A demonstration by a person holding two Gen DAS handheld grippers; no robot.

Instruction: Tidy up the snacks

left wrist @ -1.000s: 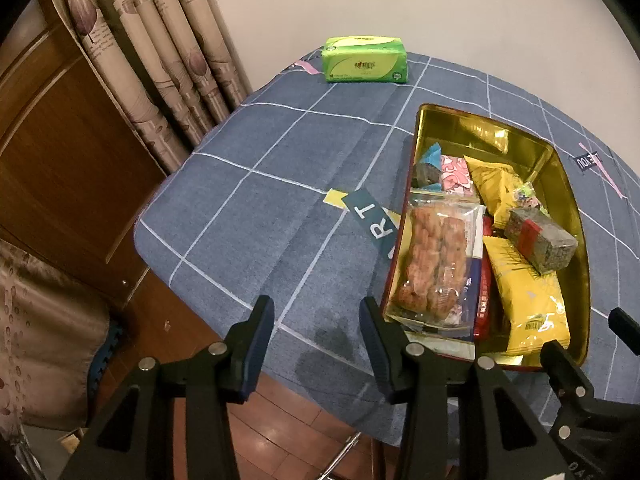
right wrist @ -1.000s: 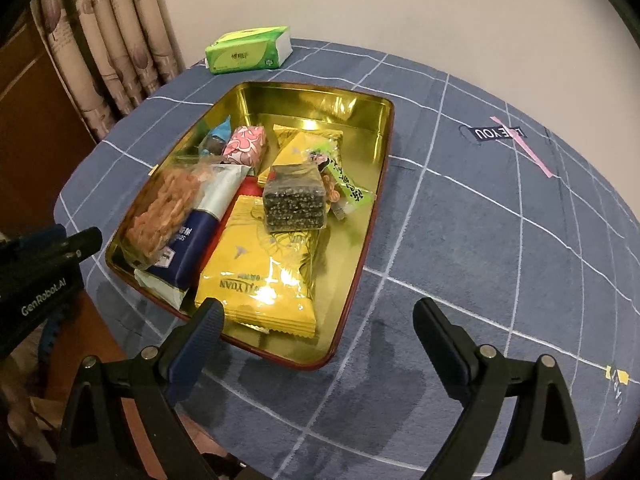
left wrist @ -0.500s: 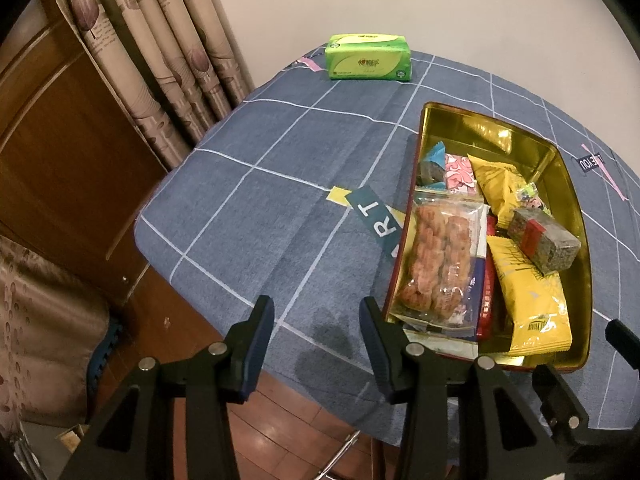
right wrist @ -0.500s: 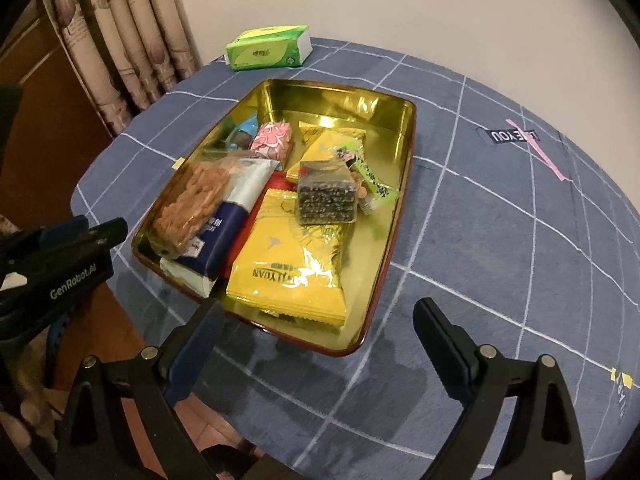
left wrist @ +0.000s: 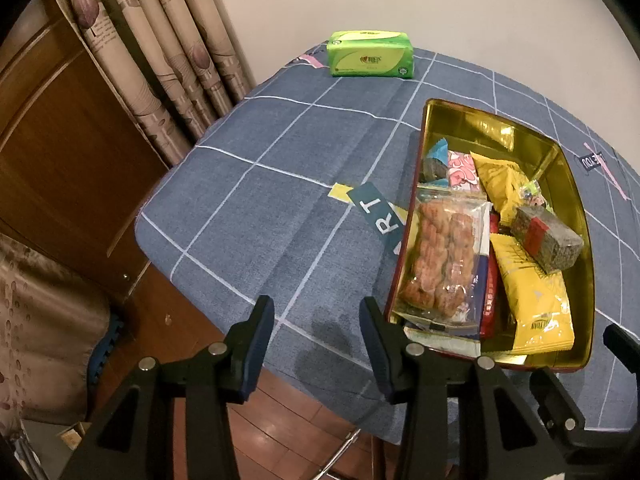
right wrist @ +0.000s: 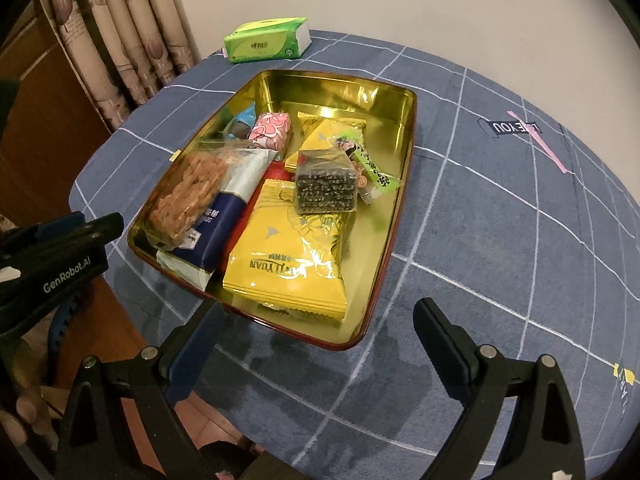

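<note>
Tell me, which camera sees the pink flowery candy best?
The right wrist view: the pink candy lies in the open near the gold tin's far end, its whole top showing. The left wrist view shows it smaller, squeezed between a blue wrapper and yellow packet.

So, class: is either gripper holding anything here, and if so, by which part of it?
Nothing is held. The left gripper and the right gripper are both open with only tablecloth between their fingers, and the snacks all lie in the gold tray.

Gold tin [right wrist: 404, 100] on table w/ snack packs [right wrist: 288, 256] piled inside.
</note>
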